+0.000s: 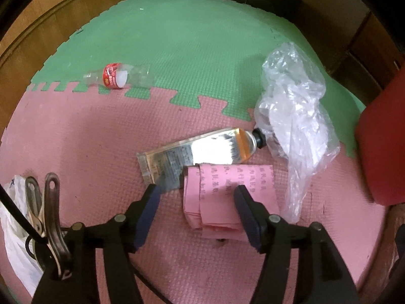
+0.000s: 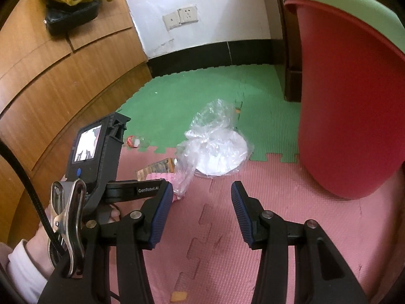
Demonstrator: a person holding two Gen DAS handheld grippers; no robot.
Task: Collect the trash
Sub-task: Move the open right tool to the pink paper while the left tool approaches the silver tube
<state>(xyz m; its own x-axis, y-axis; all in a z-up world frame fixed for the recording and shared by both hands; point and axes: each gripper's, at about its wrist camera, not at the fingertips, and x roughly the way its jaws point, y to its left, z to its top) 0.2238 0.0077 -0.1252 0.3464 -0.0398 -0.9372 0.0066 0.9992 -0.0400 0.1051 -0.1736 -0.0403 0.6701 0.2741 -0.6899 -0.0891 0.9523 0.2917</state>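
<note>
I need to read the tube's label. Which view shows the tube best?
The left wrist view: the tube lies whole, just ahead of the open left gripper. The right wrist view shows only a small part of it behind the plastic bag.

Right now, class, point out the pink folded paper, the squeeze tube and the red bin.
pink folded paper (image 1: 222,197), left wrist view, on its printed top face.
squeeze tube (image 1: 202,149), left wrist view, on its shiny body.
red bin (image 2: 354,96), right wrist view, on its side wall.
</note>
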